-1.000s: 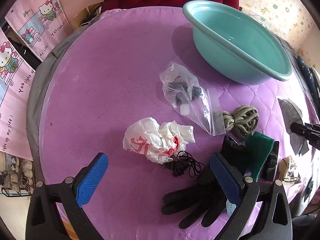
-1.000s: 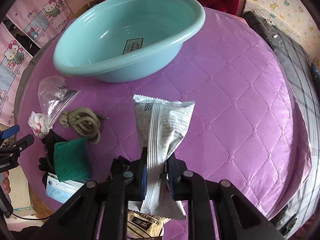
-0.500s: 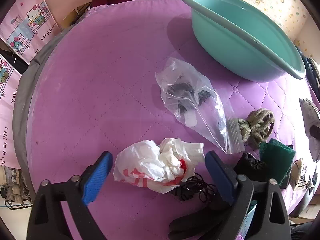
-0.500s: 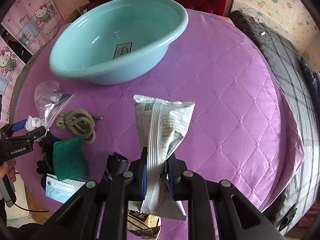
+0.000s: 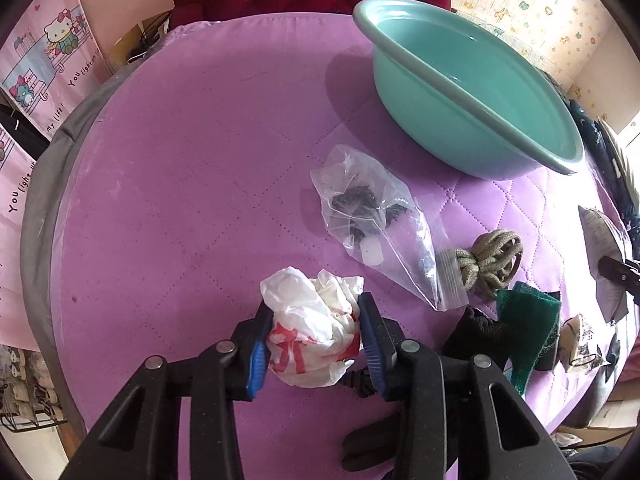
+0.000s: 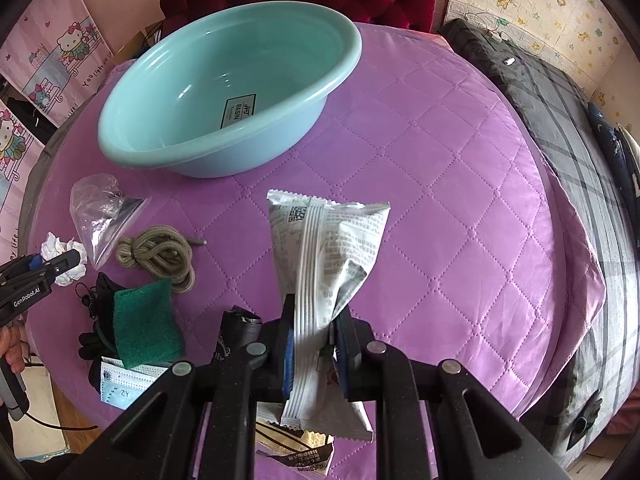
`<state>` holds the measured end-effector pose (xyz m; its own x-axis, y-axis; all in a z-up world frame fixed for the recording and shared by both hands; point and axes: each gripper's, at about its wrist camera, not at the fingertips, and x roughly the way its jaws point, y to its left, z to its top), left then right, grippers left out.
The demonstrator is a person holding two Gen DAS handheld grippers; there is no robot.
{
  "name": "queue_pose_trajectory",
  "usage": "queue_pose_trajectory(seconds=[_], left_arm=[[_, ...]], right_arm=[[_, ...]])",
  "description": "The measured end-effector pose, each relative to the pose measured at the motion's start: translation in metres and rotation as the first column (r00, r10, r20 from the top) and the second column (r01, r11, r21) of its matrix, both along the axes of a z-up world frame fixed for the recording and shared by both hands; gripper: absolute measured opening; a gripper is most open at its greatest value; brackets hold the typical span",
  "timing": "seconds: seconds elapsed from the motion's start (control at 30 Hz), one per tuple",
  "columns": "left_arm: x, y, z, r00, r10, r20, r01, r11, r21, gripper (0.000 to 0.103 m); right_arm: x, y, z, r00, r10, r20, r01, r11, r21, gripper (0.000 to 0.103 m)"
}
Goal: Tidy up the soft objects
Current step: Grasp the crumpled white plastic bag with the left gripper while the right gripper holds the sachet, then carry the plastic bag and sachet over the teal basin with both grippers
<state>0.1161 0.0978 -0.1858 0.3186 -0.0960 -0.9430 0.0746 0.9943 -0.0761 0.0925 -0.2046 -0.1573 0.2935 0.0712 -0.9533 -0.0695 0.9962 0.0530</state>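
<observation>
My left gripper (image 5: pixel 314 336) is shut on a crumpled white plastic bag with red print (image 5: pixel 312 328) that rests on the purple quilted table (image 5: pixel 180 184). My right gripper (image 6: pixel 314 344) is shut on a silver-white snack packet (image 6: pixel 326 248) and holds it upright above the table. A teal basin (image 6: pixel 224 96) stands empty at the back; it also shows in the left wrist view (image 5: pixel 476 92). The left gripper also shows at the left edge of the right wrist view (image 6: pixel 44 268).
A clear zip bag (image 5: pixel 376 220), an olive rope coil (image 5: pixel 490 264), a green scrub pad (image 5: pixel 524 328), black gloves (image 5: pixel 472 332), a face mask (image 6: pixel 124 380) and small packets (image 6: pixel 296 444) lie near the front edge. A plaid cloth (image 6: pixel 560 120) drapes the right side.
My left gripper moved forward over the crumpled white bag and closed on it. My right gripper kept hold of the snack packet and shifted slightly.
</observation>
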Motion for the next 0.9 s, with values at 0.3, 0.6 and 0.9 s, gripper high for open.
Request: queue_pose_trajectory(seconds=[0.3, 0.6, 0.9], left_arm=[[-0.016, -0.007, 0.036, 0.999, 0.026, 0.026, -0.027, 0.999, 0.019, 0.044], [-0.041, -0.024, 0.067, 0.998, 0.049, 0.049, -0.051, 0.998, 0.032, 0.044], [-0.046, -0.054, 0.100, 0.997, -0.005, 0.083, 0.004, 1.000, 0.016, 0.044]], right_arm=[[-0.001, -0.010, 0.008, 1.000, 0.030, 0.008, -0.030, 0.999, 0.033, 0.016], [0.001, -0.020, 0.020, 0.998, 0.070, 0.009, -0.070, 0.997, 0.040, 0.016], [0.009, -0.022, 0.044, 0.995, 0.094, 0.036, -0.096, 0.994, 0.047, 0.016]])
